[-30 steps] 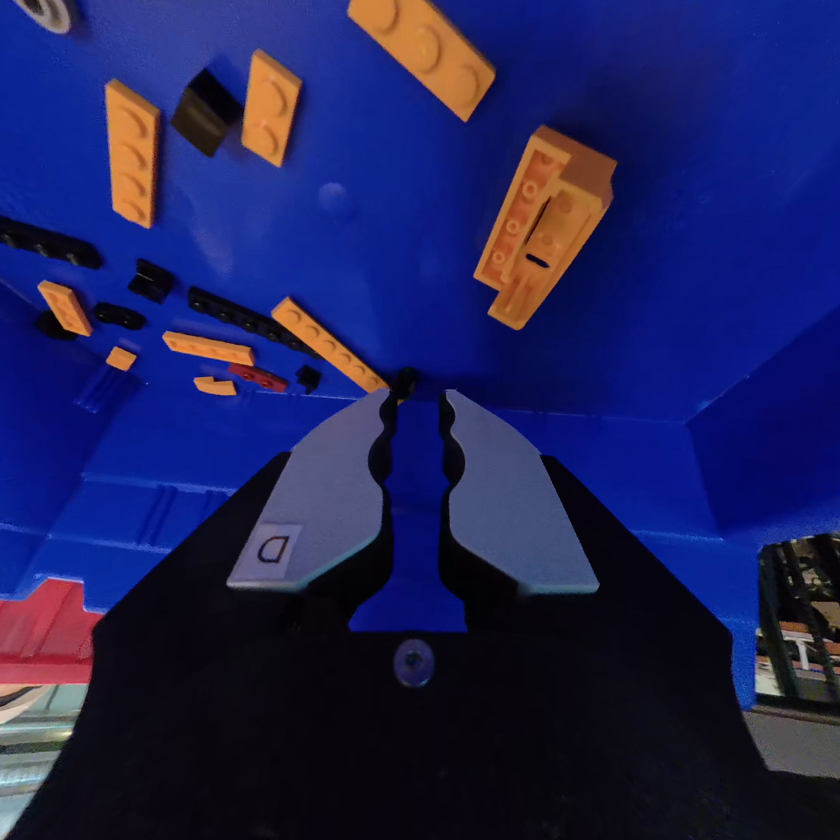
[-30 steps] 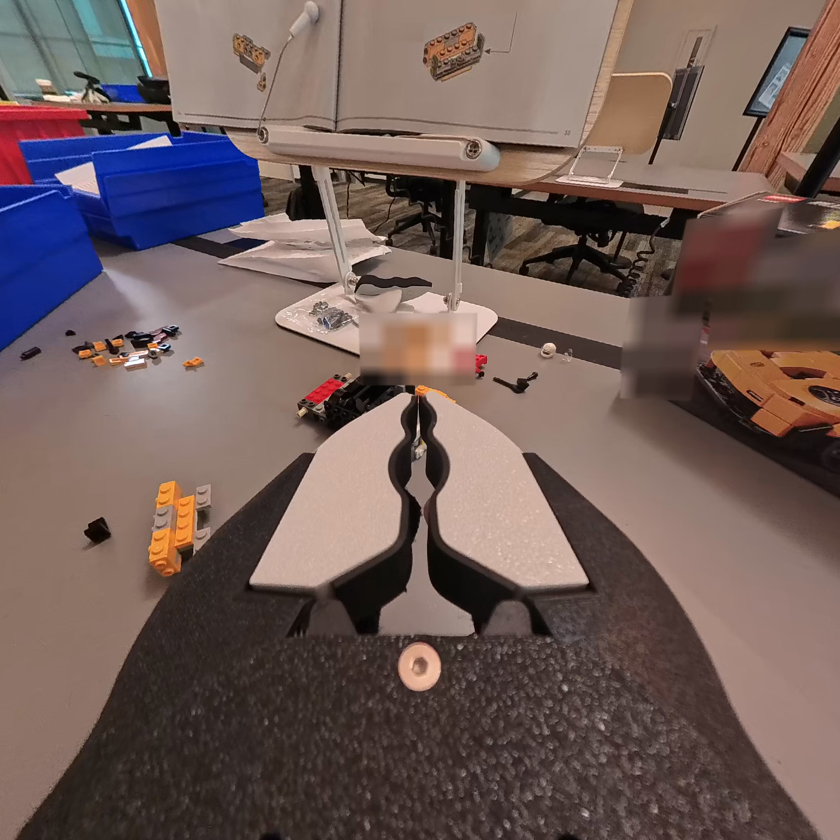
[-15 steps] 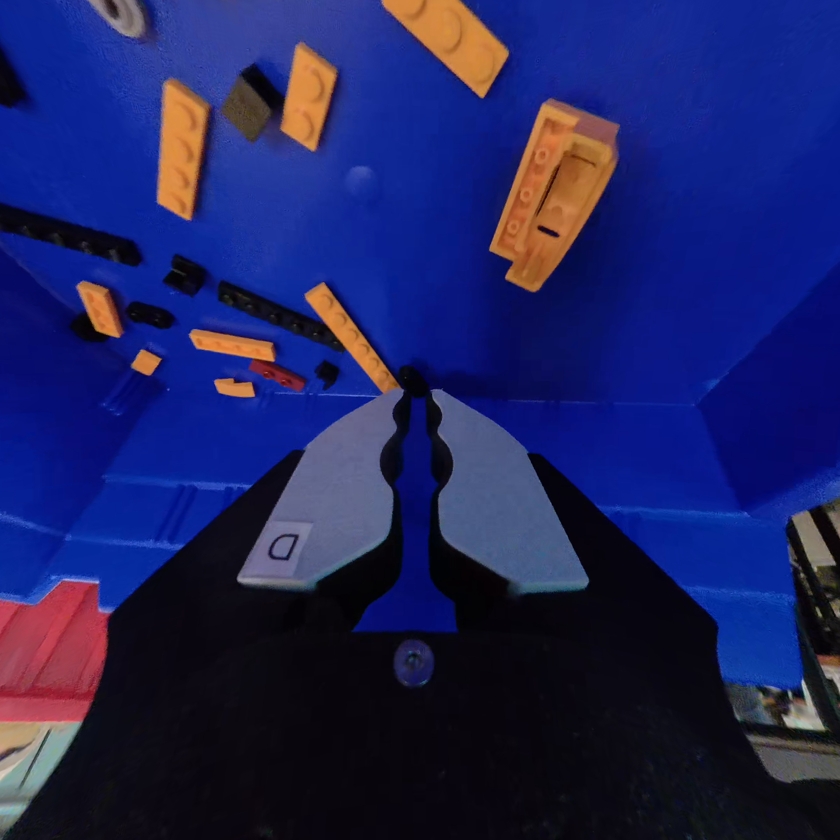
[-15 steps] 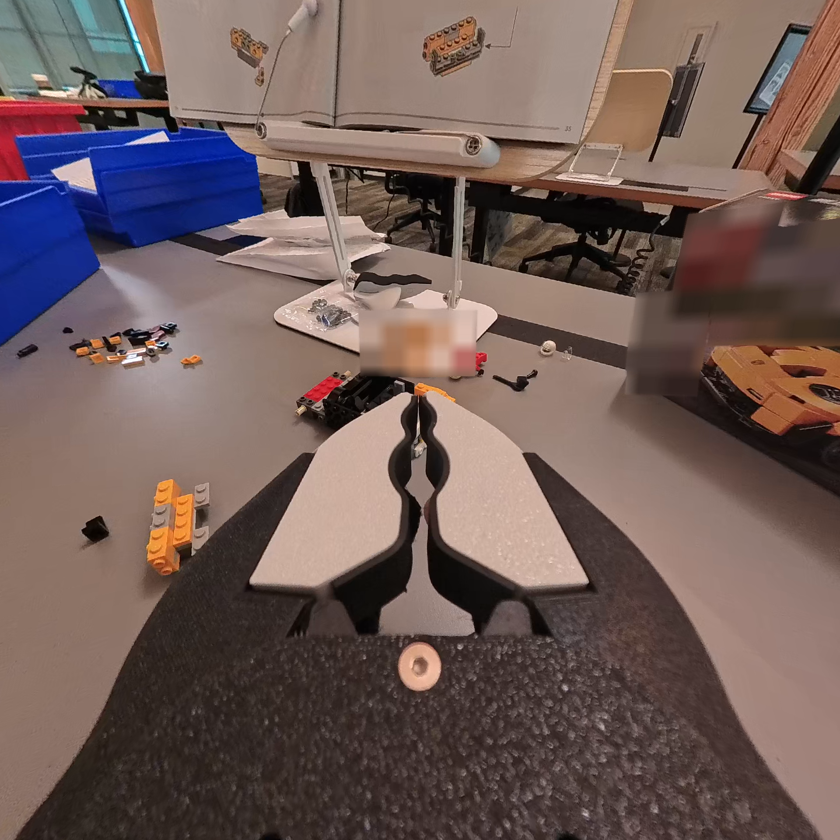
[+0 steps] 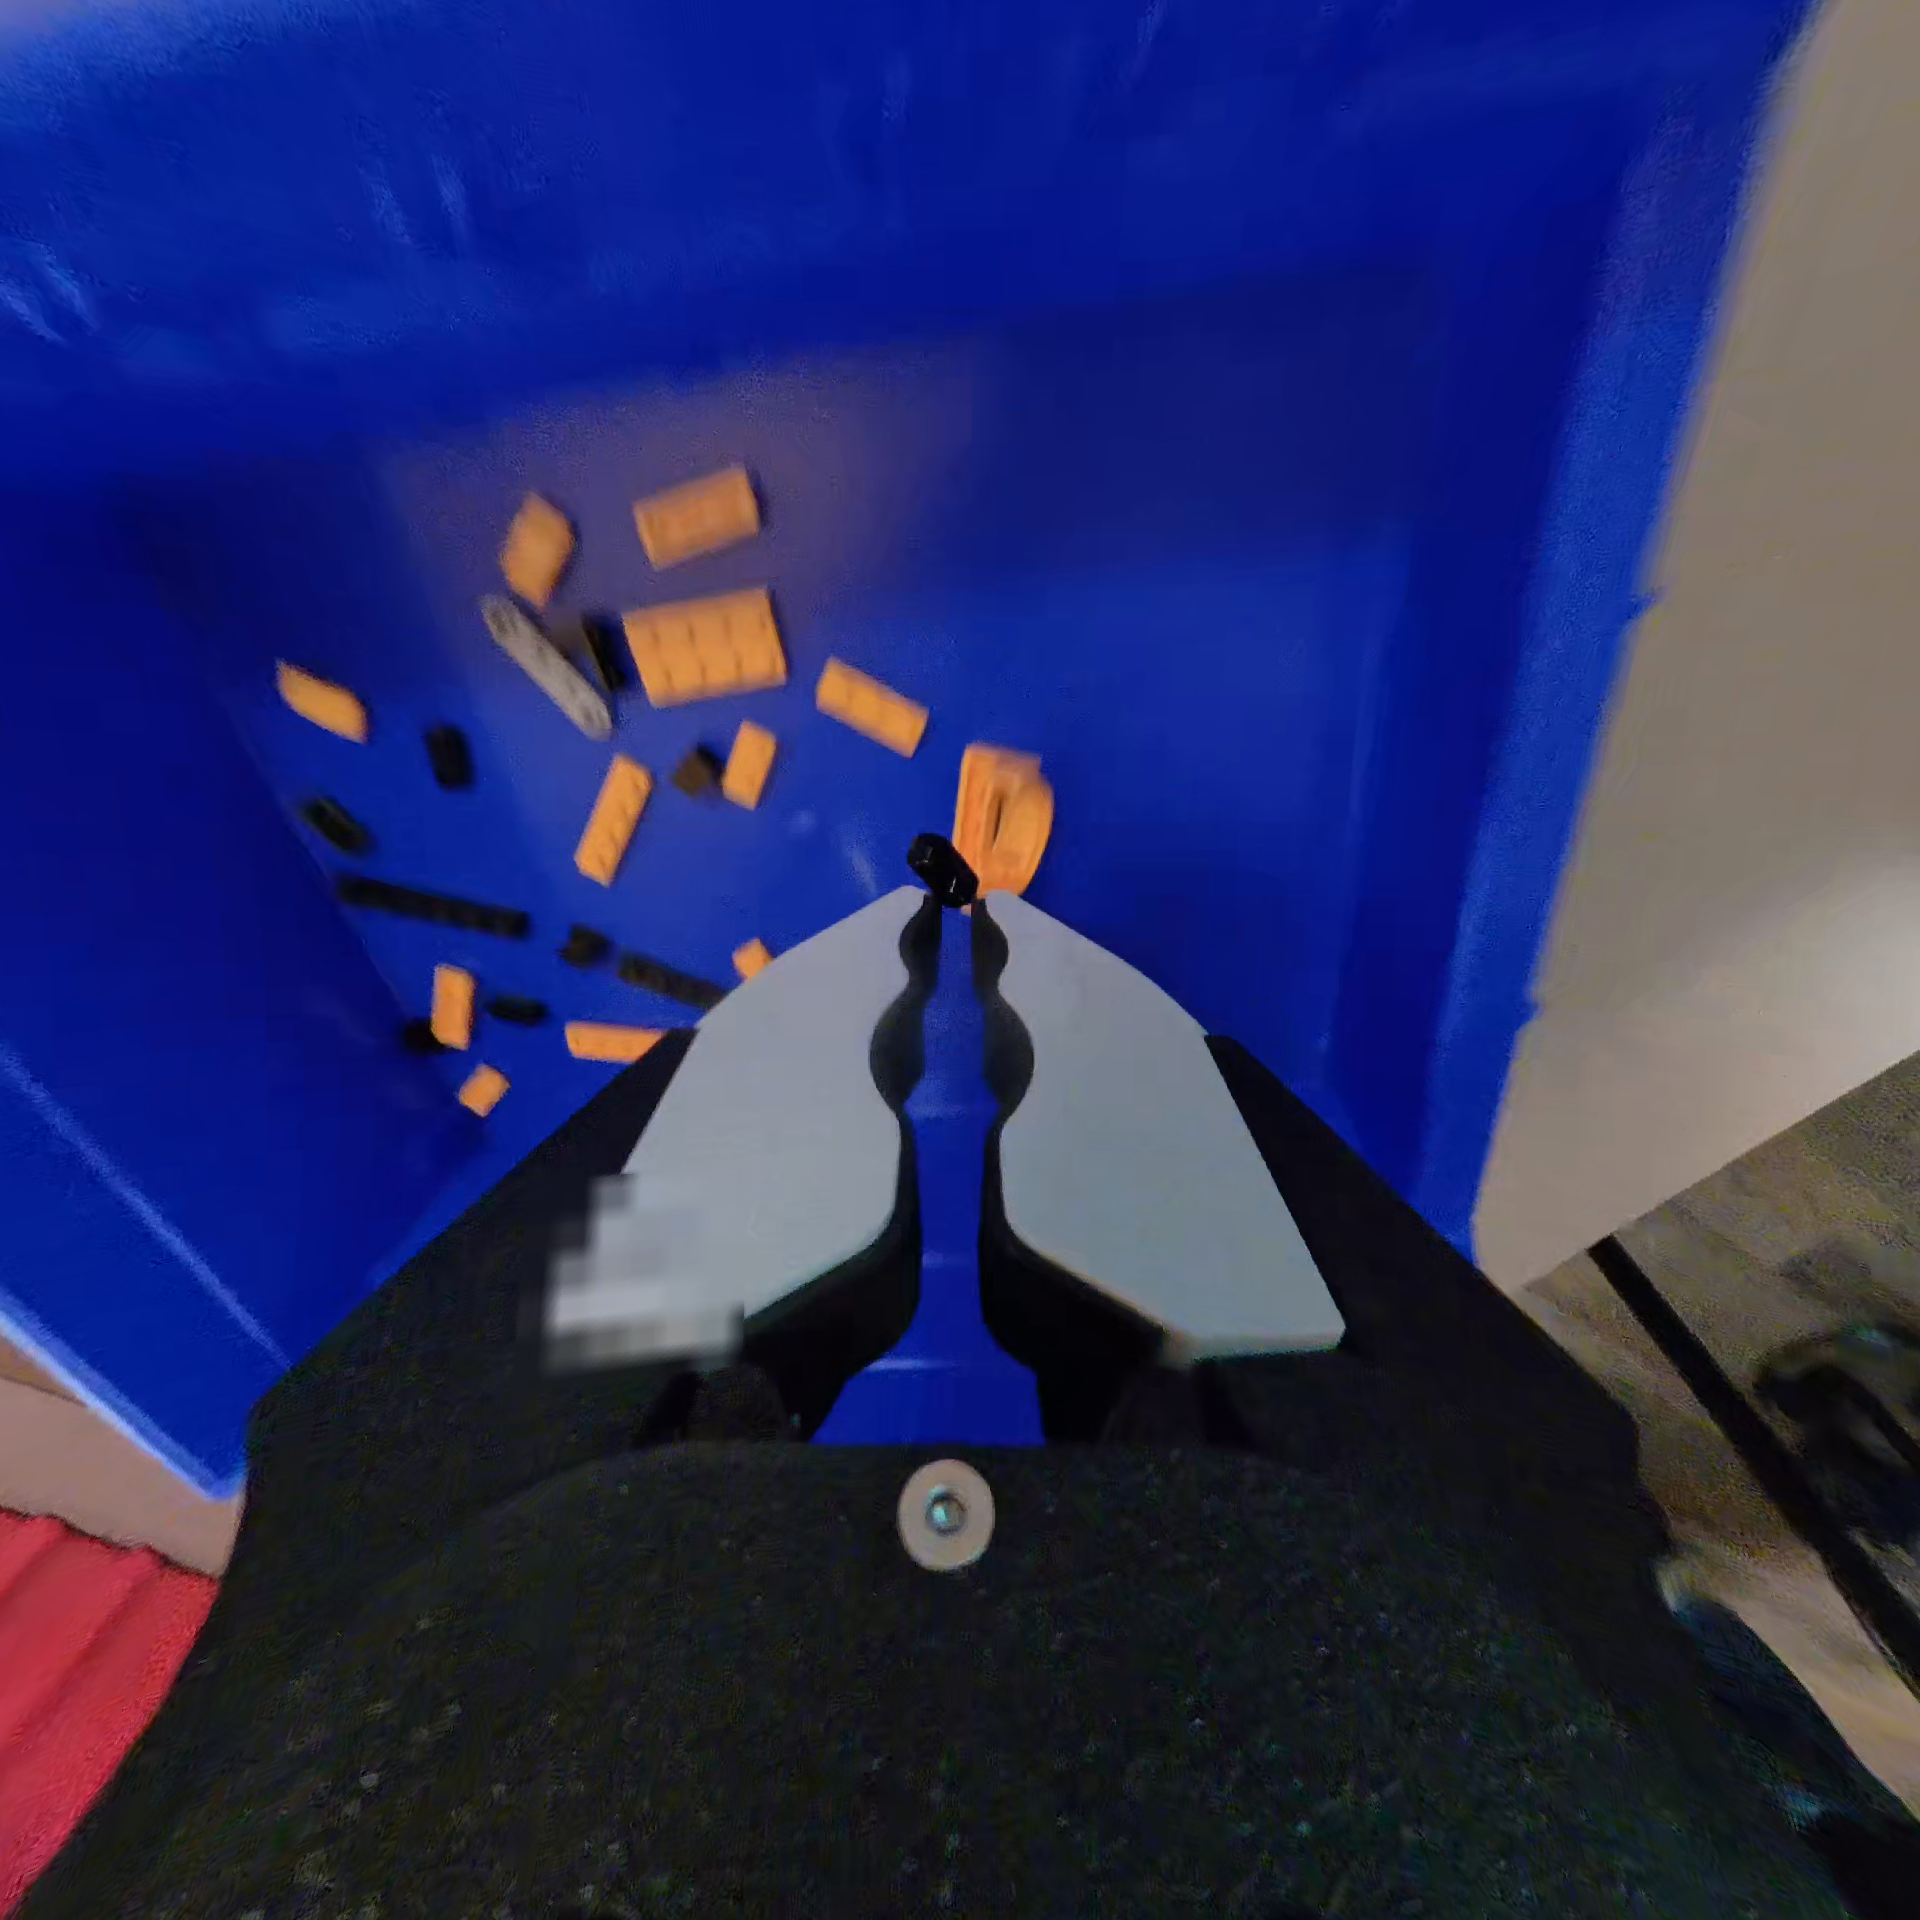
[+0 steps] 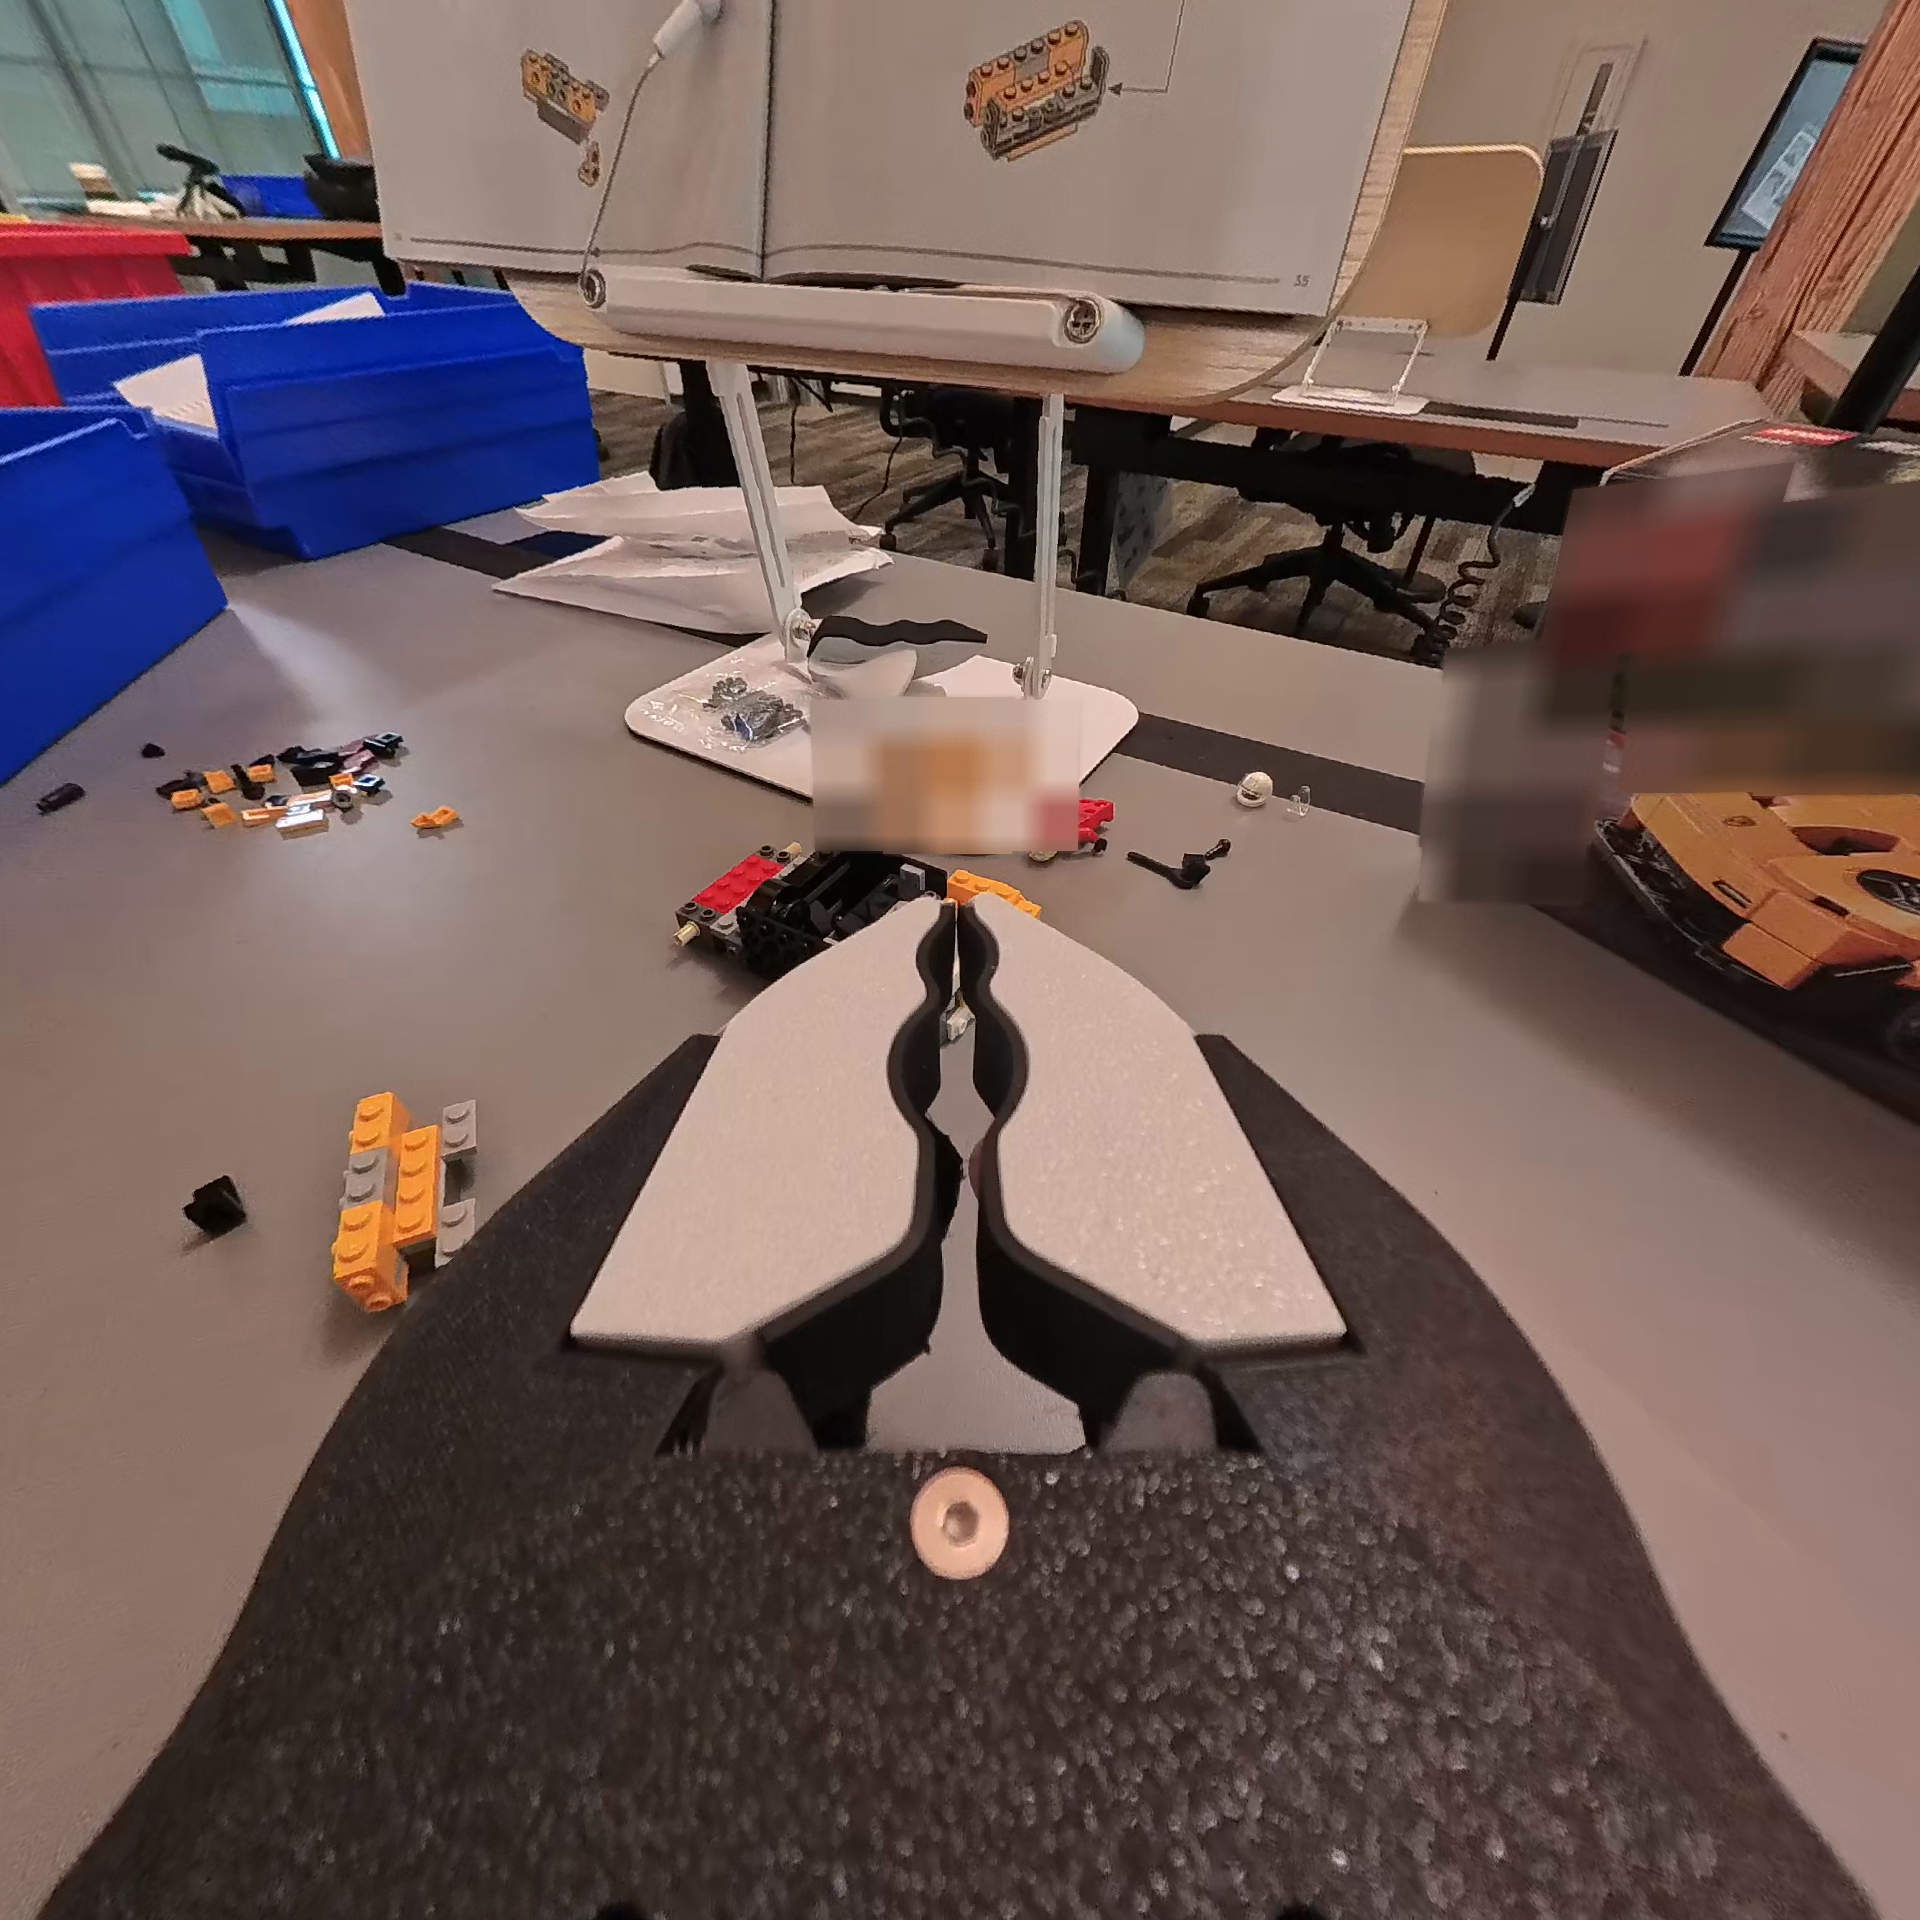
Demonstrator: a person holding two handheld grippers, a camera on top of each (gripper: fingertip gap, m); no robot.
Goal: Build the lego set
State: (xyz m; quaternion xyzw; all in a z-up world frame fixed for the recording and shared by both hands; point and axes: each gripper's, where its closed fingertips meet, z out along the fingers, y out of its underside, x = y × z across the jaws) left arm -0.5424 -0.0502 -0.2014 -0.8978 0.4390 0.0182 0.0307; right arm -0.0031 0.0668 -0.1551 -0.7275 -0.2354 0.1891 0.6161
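In the left wrist view my left gripper [image 5: 954, 899] is shut on a small black piece [image 5: 940, 868], which sticks out of its tips above a blue bin [image 5: 1143, 416]. Several orange plates [image 5: 707, 644] and black pieces lie on the bin floor below, blurred. In the right wrist view my right gripper [image 6: 956, 912] is shut, low over the grey table [image 6: 312, 987]. A small pale piece [image 6: 954, 1023] shows in the gap between its fingers. Just beyond its tips lies a black and red chassis build [image 6: 821, 899]. An orange and grey sub-build [image 6: 400, 1195] lies to its left.
An instruction booklet on a white stand [image 6: 883, 135] stands behind the chassis. Loose small pieces [image 6: 281, 784] lie at far left, and a single black piece [image 6: 215, 1205] sits near the sub-build. Blue bins [image 6: 364, 416] stand at back left and the set's box [image 6: 1766, 904] at right. Left tips to right tips: about 55 centimetres.
My left gripper closed on the small black piece and rose well above the bin floor with it; the view is blurred from the motion. The right gripper has hardly moved.
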